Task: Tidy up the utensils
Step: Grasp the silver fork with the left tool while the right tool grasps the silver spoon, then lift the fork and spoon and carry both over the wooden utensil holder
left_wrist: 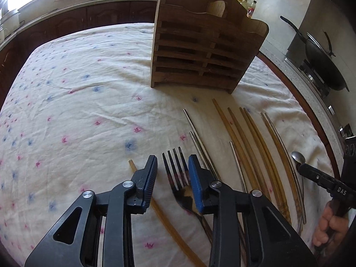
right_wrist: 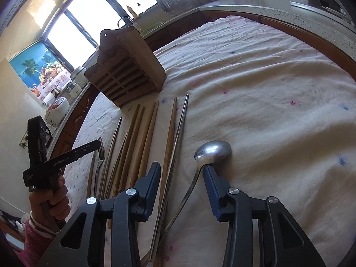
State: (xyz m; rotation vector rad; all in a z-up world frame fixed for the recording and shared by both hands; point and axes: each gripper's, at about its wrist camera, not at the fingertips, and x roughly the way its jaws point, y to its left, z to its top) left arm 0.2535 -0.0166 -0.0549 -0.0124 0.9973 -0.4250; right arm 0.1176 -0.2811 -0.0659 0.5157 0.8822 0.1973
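A wooden slotted utensil holder [left_wrist: 200,51] stands on the flowered tablecloth [left_wrist: 77,111]; it also shows in the right wrist view [right_wrist: 129,71]. Several wooden and metal chopsticks [left_wrist: 249,142] lie in a row in front of it. My left gripper [left_wrist: 172,169] is open, its fingers on either side of a metal fork [left_wrist: 178,175] lying on the cloth. My right gripper [right_wrist: 182,173] is open over a metal spoon [right_wrist: 211,151], its handle between the fingers. The chopsticks [right_wrist: 142,138] lie left of the spoon.
One wooden chopstick [left_wrist: 160,213] lies apart, left of the fork. A wok [left_wrist: 322,60] sits on a stove beyond the table's right edge. A kitchen counter [right_wrist: 267,6] with dishes runs behind the table. The left gripper shows in the right wrist view [right_wrist: 98,144].
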